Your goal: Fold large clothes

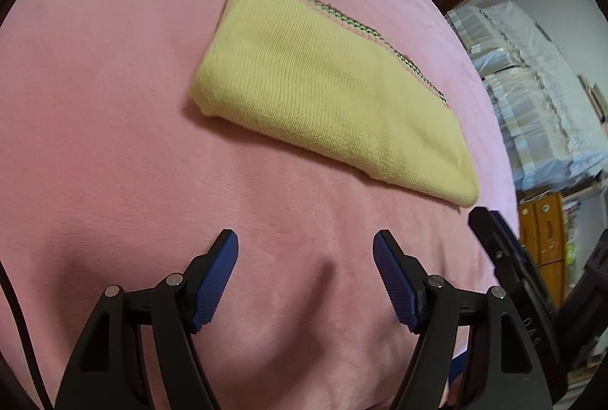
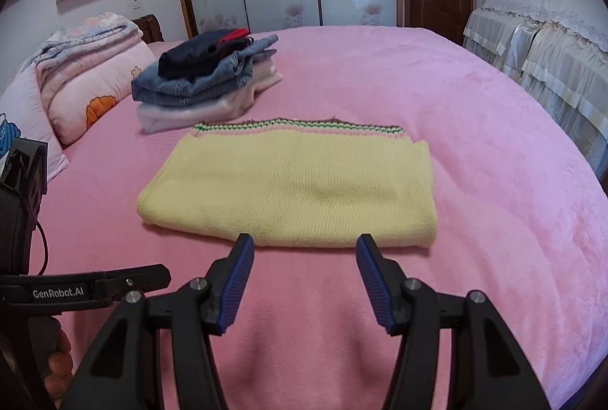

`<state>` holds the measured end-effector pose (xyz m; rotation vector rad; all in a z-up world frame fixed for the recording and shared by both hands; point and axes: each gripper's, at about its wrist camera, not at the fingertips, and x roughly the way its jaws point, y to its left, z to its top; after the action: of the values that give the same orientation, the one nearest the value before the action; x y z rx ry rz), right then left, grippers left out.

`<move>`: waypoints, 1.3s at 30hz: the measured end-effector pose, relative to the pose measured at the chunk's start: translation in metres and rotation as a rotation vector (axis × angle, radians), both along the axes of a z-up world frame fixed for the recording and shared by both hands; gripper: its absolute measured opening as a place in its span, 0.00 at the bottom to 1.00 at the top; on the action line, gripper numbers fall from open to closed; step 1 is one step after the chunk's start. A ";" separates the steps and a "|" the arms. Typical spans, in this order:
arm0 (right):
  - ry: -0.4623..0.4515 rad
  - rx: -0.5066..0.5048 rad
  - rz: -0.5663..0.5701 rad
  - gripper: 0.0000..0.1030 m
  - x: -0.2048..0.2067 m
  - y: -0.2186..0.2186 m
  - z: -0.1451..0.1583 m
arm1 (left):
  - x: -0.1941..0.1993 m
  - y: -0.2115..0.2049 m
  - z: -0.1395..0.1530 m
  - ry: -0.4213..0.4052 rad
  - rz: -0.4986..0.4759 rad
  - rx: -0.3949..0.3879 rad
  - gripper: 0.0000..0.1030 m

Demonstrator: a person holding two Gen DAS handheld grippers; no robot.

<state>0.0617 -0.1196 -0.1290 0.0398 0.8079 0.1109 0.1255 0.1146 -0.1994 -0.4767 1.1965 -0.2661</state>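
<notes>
While both tools hang over the bed, neither one holds anything

Left gripper (image 1: 306,242): jaws spread wide, blue ribbed pads (image 1: 214,280) facing each other across a bare stretch of the pink blanket (image 1: 95,106); nothing between them, nothing touched as far as its own view shows. It points steeply down at the blanket, well short of the garment. Seen from the right wrist, its black body sits at the far left edge with a hand (image 2: 57,368) wrapped round the grip below it.

Right gripper (image 2: 304,242): jaws parted to a middling width, released, empty. The fingertips stand just in front of the near folded edge of the sweater (image 2: 292,189); whether they brush it cannot be told. From the left wrist, one black finger of this tool shows at the right edge, beside the sweater's near corner.

Sweater: pale yellow knit, folded into a flat rectangle, lying in the middle of the blanket, its striped green, white and pink hem along the far side.

Pile of folded clothes (image 2: 205,83): jeans, a dark item on top, a pale one beneath; behind the sweater to the left, apart from it.

Folded quilt (image 2: 91,68): at the left, beyond the pile
</notes>
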 end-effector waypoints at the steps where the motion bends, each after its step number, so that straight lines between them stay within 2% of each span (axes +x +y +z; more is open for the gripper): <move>1: 0.002 -0.001 0.000 0.55 0.000 0.001 -0.002 | 0.002 0.002 -0.005 0.003 0.007 -0.026 0.70; 13: 0.004 -0.005 -0.017 0.54 0.023 0.001 -0.020 | 0.031 0.016 -0.034 -0.106 0.100 -0.221 0.70; 19: 0.005 0.002 -0.015 0.54 0.035 0.005 -0.024 | 0.056 0.015 -0.042 -0.173 0.133 -0.256 0.70; 27: 0.003 -0.015 -0.009 0.54 0.044 0.010 -0.029 | 0.094 0.015 -0.039 -0.198 0.165 -0.278 0.69; 28: -0.001 -0.017 -0.010 0.53 0.045 0.010 -0.028 | 0.094 0.016 -0.036 -0.202 0.167 -0.277 0.69; 29: -0.005 -0.021 -0.009 0.47 0.047 0.010 -0.028 | 0.096 0.015 -0.034 -0.205 0.168 -0.270 0.69; 31: -0.001 -0.039 -0.001 0.38 0.054 0.013 -0.028 | 0.097 0.011 -0.028 -0.220 0.174 -0.238 0.58; 33: -0.003 -0.056 0.012 0.29 0.061 0.017 -0.027 | 0.097 0.009 -0.023 -0.222 0.172 -0.181 0.29; 36: -0.003 -0.061 0.031 0.23 0.073 0.025 -0.026 | 0.096 0.011 -0.018 -0.220 0.179 -0.155 0.22; 39: -0.009 -0.071 0.054 0.20 0.087 0.035 -0.027 | 0.092 0.008 -0.011 -0.243 0.173 -0.113 0.20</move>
<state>0.1487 -0.0850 -0.1559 -0.0491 0.8035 0.1334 0.2177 0.1229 -0.2099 -0.6249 0.9007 -0.2360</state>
